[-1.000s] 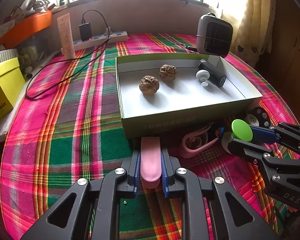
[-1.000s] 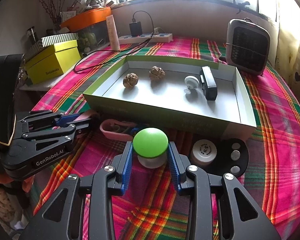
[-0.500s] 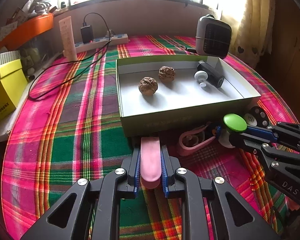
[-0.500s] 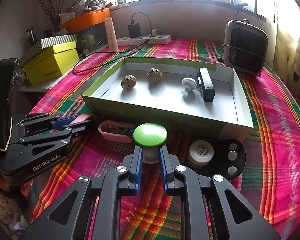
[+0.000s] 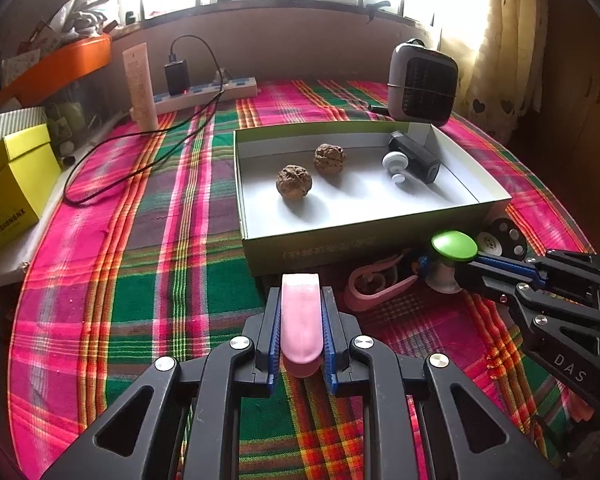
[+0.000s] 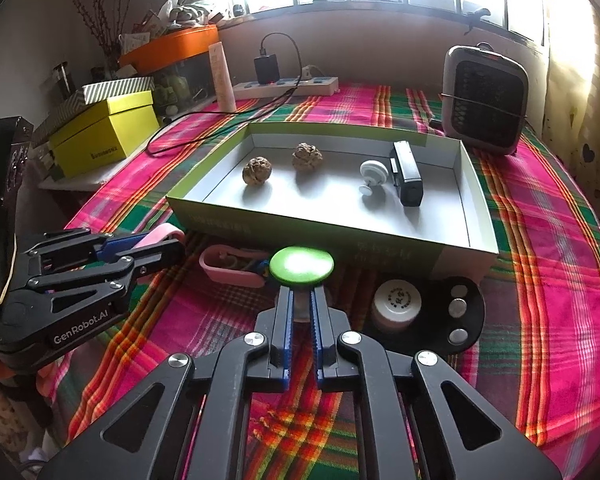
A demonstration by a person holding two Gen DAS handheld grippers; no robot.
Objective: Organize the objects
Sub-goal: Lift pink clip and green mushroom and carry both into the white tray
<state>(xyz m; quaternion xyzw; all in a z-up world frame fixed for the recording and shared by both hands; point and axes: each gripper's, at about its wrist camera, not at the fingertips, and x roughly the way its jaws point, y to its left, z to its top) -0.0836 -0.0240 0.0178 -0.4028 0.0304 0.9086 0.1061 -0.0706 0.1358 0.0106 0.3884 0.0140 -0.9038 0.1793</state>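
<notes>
Both claws loaded, before the shallow green cardboard tray (image 6: 332, 236).
Right claw (image 6: 301, 308) has just closed on the green-capped white knob (image 6: 301, 266); left claw (image 5: 300, 320) grips a pink plastic strip (image 5: 300, 316). Tray placement next.

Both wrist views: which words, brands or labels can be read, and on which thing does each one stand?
"GenRobot.AI": left gripper, on its body.
"DAS": right gripper, on its body.
Yellow box: dark print, too blurred to read.
Green tray: front wall print, too faint.
White round cap: print too small.
</notes>
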